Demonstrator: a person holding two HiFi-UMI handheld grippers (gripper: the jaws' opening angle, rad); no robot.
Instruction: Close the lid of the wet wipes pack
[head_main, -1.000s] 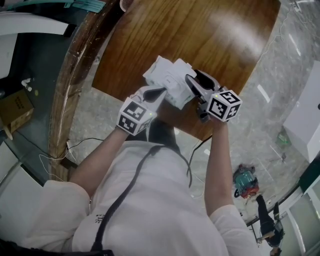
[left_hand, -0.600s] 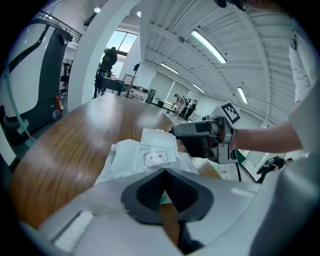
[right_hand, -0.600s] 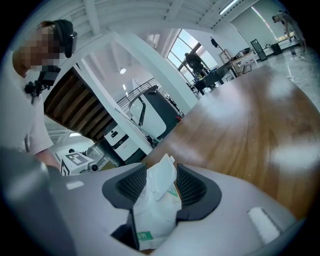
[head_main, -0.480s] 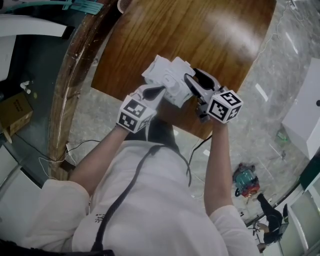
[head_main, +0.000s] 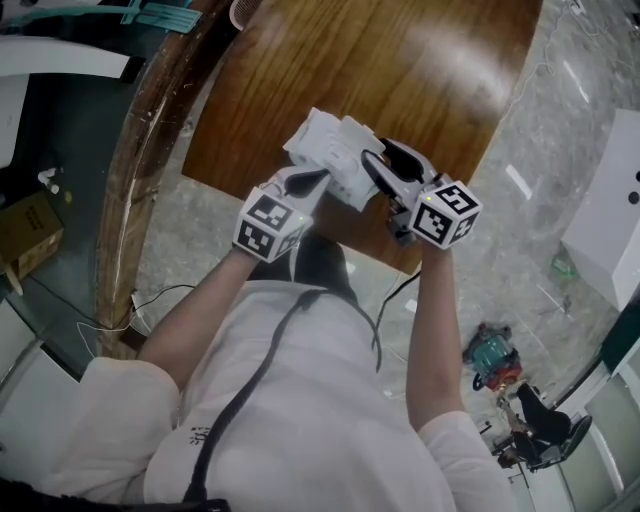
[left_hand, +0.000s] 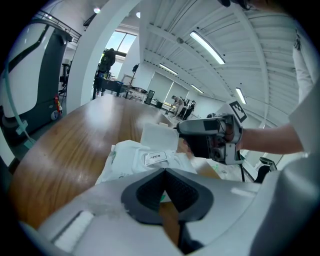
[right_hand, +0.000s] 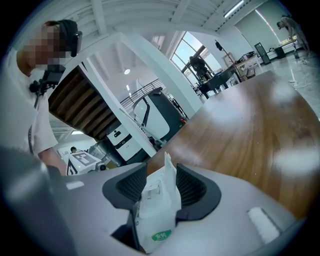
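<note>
The white wet wipes pack (head_main: 335, 155) is held over the near edge of the wooden table (head_main: 420, 70). My right gripper (head_main: 372, 160) has one end of the pack (right_hand: 159, 205) between its pads; its jaws are closing and the pads press on both sides. My left gripper (head_main: 320, 181) meets the pack's other end, its tips (left_hand: 164, 171) together on the near edge. The left gripper view shows the "OPEN" label (left_hand: 156, 157) on top of the pack and a white flap (left_hand: 160, 137) standing up behind it, next to the right gripper (left_hand: 202, 137).
The table's near edge runs just under both grippers, with grey stone floor (head_main: 540, 150) below and to the right. A curved wooden rail (head_main: 135, 160) borders the left. A cardboard box (head_main: 30, 225) and cables lie on the floor to the left, and a white cabinet (head_main: 610, 230) stands at the right.
The right gripper has lifted a little with the pack's end and its jaws have narrowed. The left gripper has stayed where it was.
</note>
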